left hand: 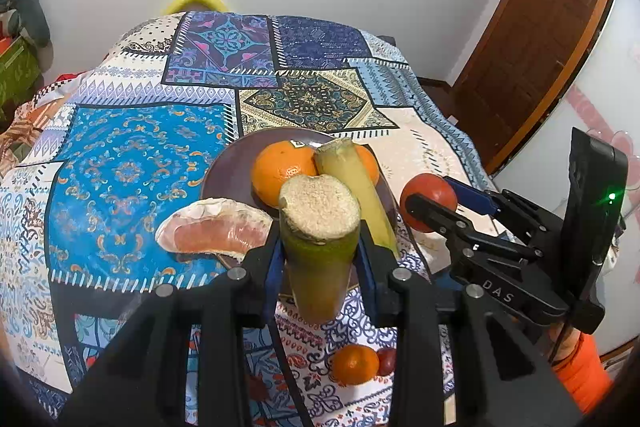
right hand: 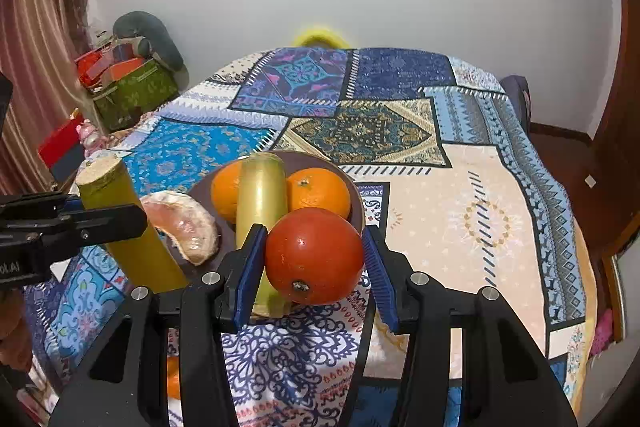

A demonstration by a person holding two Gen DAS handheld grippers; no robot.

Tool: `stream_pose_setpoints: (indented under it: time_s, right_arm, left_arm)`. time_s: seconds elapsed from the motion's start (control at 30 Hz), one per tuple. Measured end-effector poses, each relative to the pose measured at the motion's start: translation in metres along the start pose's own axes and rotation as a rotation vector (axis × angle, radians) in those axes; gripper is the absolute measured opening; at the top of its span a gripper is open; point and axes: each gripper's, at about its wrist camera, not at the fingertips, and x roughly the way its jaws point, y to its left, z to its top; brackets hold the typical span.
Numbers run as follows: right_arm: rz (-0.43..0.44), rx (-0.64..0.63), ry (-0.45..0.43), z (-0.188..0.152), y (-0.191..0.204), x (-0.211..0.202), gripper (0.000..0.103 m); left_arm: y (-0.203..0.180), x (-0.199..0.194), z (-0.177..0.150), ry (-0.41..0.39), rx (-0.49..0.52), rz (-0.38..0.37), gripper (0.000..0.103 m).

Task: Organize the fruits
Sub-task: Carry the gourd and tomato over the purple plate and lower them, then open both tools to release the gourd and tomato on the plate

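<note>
My left gripper is shut on a green sugarcane piece, held above the near edge of a brown plate; the piece also shows in the right wrist view. The plate holds two oranges, a second sugarcane piece and a pomelo segment on its rim. My right gripper is shut on a red tomato, beside the plate's right edge; the tomato also shows in the left wrist view.
A small tangerine and a dark red fruit lie on the patchwork cloth near me. Boxes and clutter stand at the far left. A wooden door is at the right.
</note>
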Motion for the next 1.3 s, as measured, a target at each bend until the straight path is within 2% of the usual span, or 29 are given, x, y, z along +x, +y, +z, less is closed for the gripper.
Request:
stream_pose_setpoints:
  time_s: [0.4, 0.57, 0.77, 1.03, 1.23, 1.3]
  right_arm:
    - [-0.004, -0.002, 0.03, 0.002, -0.004, 0.027, 0.045]
    - [0.003, 0.017, 0.045, 0.005, -0.009, 0.037, 0.045]
    - [0.005, 0.006, 0.033, 0.005, -0.009, 0.039, 0.046]
    - [0.016, 0.006, 0.03, 0.004, -0.011, 0.04, 0.046]
    - [0.023, -0.006, 0.03, 0.006, -0.008, 0.038, 0.048]
    - [0.023, -0.012, 0.024, 0.007, -0.007, 0.035, 0.053]
  left_arm:
    - [-0.001, 0.03, 0.016, 0.034, -0.001, 0.023, 0.033]
    - [0.004, 0.044, 0.022, 0.053, -0.032, 0.02, 0.033]
    - [0.008, 0.06, 0.026, 0.068, -0.042, 0.03, 0.033]
    - [0.007, 0.065, 0.024, 0.056, -0.048, 0.052, 0.034]
    - [0.016, 0.064, 0.023, 0.064, -0.096, 0.03, 0.035]
    - [0.016, 0.061, 0.022, 0.061, -0.092, 0.039, 0.036]
